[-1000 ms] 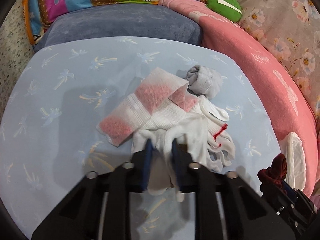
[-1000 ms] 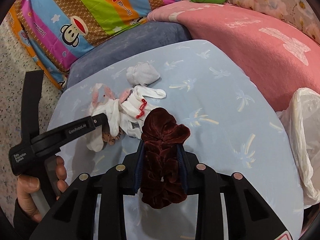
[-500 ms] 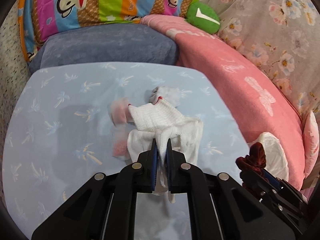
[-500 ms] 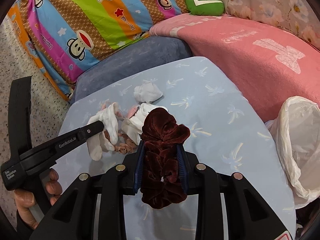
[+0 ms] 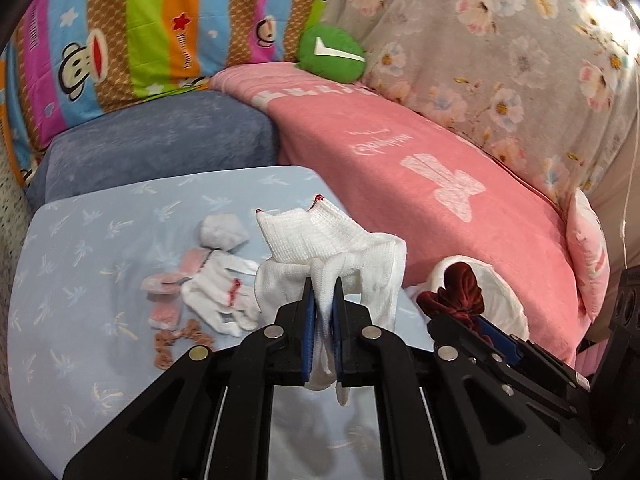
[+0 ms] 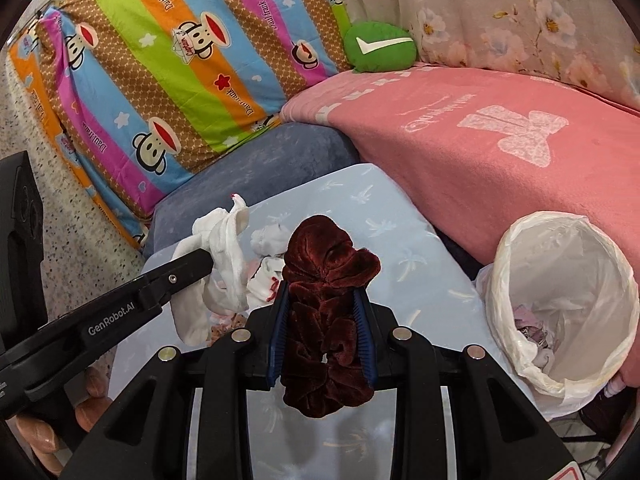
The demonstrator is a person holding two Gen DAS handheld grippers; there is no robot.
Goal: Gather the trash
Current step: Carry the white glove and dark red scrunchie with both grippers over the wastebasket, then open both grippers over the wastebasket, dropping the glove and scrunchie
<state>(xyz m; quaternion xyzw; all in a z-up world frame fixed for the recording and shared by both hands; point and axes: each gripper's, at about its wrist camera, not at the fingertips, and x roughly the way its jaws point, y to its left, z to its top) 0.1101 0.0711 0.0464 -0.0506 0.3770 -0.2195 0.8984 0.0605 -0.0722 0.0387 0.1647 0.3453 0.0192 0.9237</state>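
Observation:
My left gripper (image 5: 323,292) is shut on a white knit glove (image 5: 340,236) and holds it above the light blue table (image 5: 80,280); it also shows in the right wrist view (image 6: 224,264). My right gripper (image 6: 322,300) is shut on a dark red velvet scrunchie (image 6: 326,280), also seen in the left wrist view (image 5: 456,288). A white lined trash bin (image 6: 568,300) stands at the right of the table. On the table lie another white glove (image 5: 220,300), a pink and white tissue (image 5: 168,292), a balled white sock (image 5: 222,232) and a brown hair tie (image 5: 176,340).
A pink blanket (image 5: 420,168) covers the sofa to the right. A blue-grey cushion (image 5: 160,148) lies behind the table. A striped monkey quilt (image 6: 180,60) and a green plush (image 6: 380,46) are at the back. A speckled floor (image 6: 80,220) is to the left.
My left gripper closed on the white glove and lifted it off the pile, swinging right. My right gripper, still holding the scrunchie, rose and moved toward the trash bin.

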